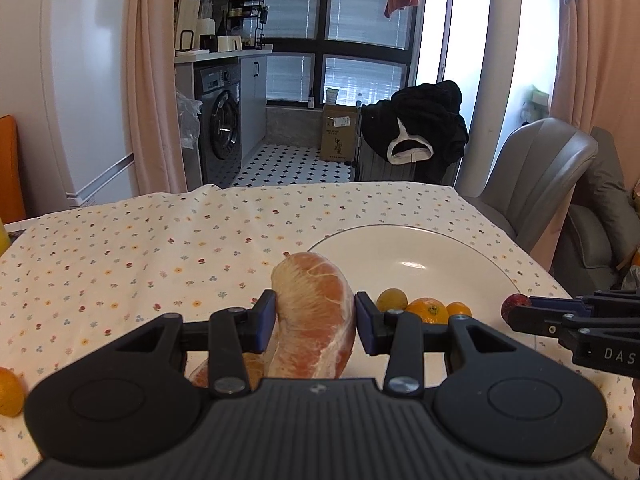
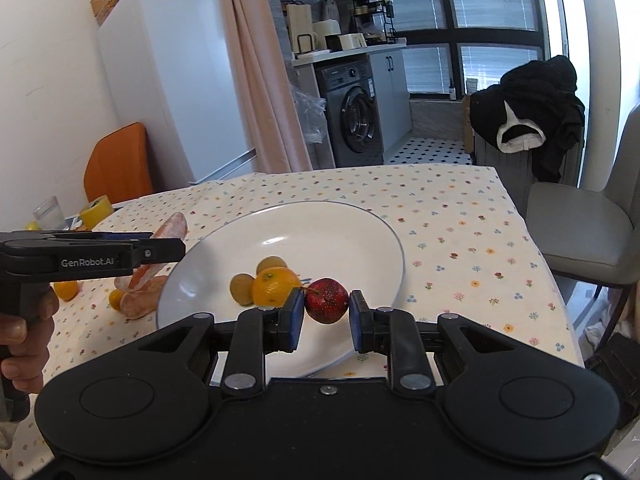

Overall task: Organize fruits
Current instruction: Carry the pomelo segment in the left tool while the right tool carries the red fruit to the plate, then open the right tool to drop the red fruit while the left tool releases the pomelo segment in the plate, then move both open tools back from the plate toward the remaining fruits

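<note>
Gripping a peeled pomelo segment (image 1: 316, 316) at lower centre, the left gripper (image 1: 316, 316) is closed across its soft, tearable middle. Rightward, the right gripper (image 2: 326, 314) pinches a small, firm red fruit (image 2: 326, 300) over the plate (image 2: 360, 236).

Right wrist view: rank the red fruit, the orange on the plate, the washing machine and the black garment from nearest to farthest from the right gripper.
1. Red fruit, between the right gripper fingers.
2. Orange, just left, on the plate.
3 and 4. Washing machine, back centre, and black garment, back right: too close to call.
</note>
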`<control>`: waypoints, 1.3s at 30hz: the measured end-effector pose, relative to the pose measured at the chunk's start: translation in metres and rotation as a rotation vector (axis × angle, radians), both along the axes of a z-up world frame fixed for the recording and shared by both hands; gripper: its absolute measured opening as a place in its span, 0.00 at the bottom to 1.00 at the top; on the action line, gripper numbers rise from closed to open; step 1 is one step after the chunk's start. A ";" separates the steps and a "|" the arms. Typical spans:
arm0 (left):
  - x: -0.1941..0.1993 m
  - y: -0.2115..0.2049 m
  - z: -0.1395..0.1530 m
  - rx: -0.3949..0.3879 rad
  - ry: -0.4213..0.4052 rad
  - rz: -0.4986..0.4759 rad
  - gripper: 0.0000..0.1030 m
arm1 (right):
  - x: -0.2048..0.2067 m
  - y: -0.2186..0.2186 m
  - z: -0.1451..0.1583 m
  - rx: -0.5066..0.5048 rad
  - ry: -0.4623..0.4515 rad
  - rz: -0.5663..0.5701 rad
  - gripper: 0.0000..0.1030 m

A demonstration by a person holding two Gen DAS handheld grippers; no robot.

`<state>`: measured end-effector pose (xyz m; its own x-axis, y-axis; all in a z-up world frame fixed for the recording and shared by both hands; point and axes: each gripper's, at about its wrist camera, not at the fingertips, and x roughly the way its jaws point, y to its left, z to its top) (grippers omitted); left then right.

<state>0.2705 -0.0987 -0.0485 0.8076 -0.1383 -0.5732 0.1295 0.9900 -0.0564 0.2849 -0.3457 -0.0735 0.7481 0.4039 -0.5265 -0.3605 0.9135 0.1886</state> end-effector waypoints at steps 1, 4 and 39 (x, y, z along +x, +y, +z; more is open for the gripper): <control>0.002 -0.001 -0.001 0.001 0.002 -0.002 0.39 | 0.001 0.000 -0.001 0.000 0.000 0.000 0.22; 0.008 -0.006 -0.004 0.010 0.009 -0.006 0.39 | 0.003 0.000 -0.004 -0.001 0.003 0.002 0.22; -0.024 0.024 0.021 0.046 -0.046 0.063 0.75 | -0.011 -0.003 0.018 0.034 -0.041 0.007 0.33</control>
